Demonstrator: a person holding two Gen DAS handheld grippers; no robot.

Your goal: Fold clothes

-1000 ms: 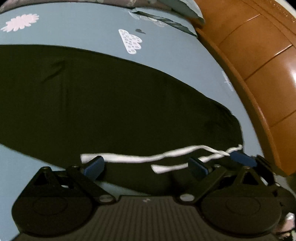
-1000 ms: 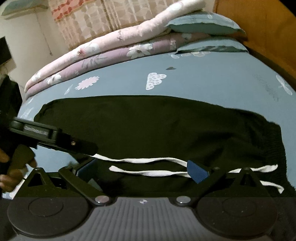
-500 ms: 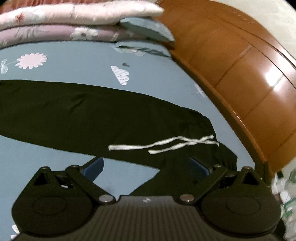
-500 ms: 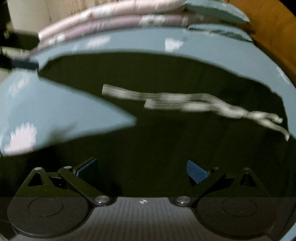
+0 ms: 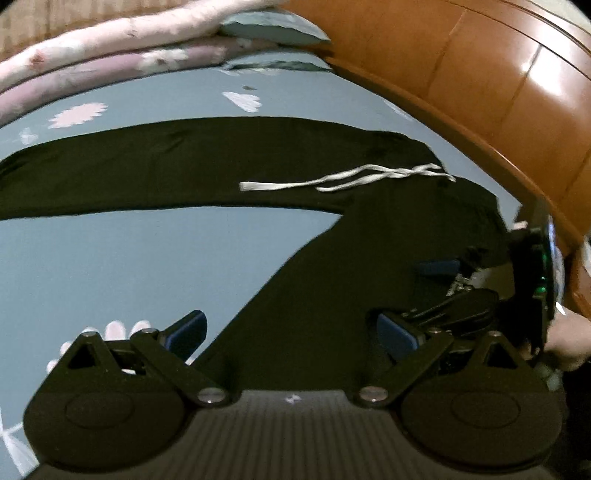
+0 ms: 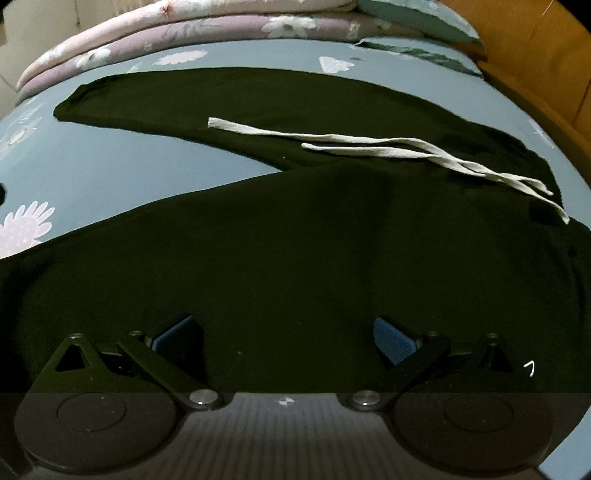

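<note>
Black drawstring trousers (image 5: 207, 166) (image 6: 295, 229) lie spread in a V on a blue bed sheet (image 5: 129, 258), one leg stretching far left, the other coming toward the cameras. Their white drawstrings (image 5: 347, 179) (image 6: 388, 149) trail leftward from the waistband at the right. My left gripper (image 5: 291, 332) is open above the near leg's edge, nothing between its blue pads. My right gripper (image 6: 288, 336) is open just over the near leg's cloth. In the left wrist view the right gripper (image 5: 417, 299) shows at the right, held by a hand (image 5: 569, 339).
A wooden headboard (image 5: 480, 81) curves along the right side of the bed. Folded floral quilts (image 6: 184, 33) and blue pillows (image 5: 269, 27) are stacked at the far end. The sheet (image 6: 110, 166) between the trouser legs is bare.
Both grippers have pulled back and risen from the far leg near the drawstrings. The near leg and the gap of sheet between the legs have come into view.
</note>
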